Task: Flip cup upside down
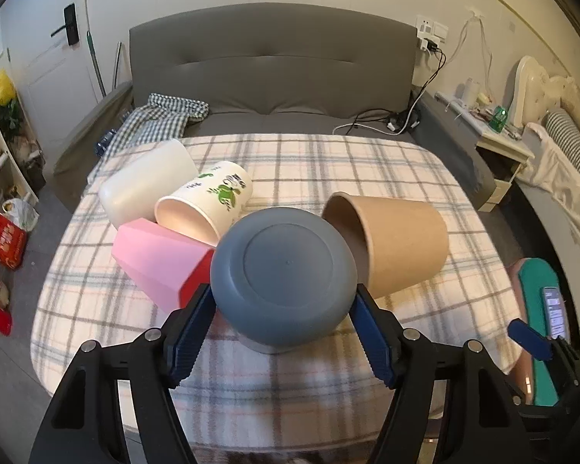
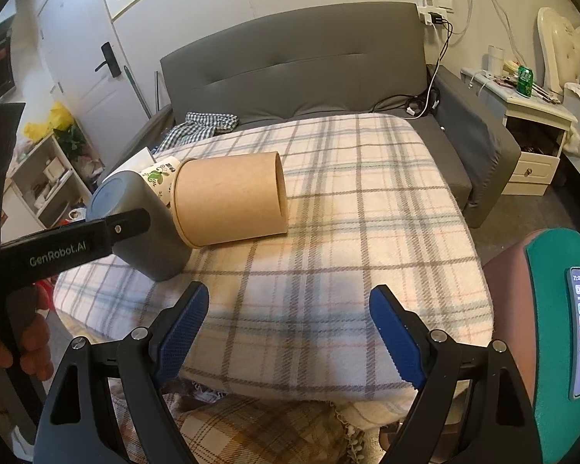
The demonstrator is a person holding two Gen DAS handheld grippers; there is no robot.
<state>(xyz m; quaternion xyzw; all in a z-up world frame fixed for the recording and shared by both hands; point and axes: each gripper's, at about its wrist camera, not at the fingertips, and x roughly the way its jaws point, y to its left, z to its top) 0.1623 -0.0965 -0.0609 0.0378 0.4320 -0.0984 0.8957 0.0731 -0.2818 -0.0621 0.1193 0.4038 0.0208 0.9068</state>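
Dim indoor light, fisheye-warped edges

A bedroom corner with a grey sofa behind a blanket-covered bench

The plaid blanket (image 2: 328,208) drapes the bench; behind it stands the grey sofa (image 1: 270,65), a checked cloth (image 1: 162,116) crumpled on its left seat and cables (image 1: 390,121) trailing from a wall socket (image 1: 431,34) on its right. A white door (image 2: 85,58) with a black handle is at left, beside open shelves (image 2: 46,178). At right, a white nightstand (image 2: 537,135) carries a green can (image 2: 525,80). Pale walls.
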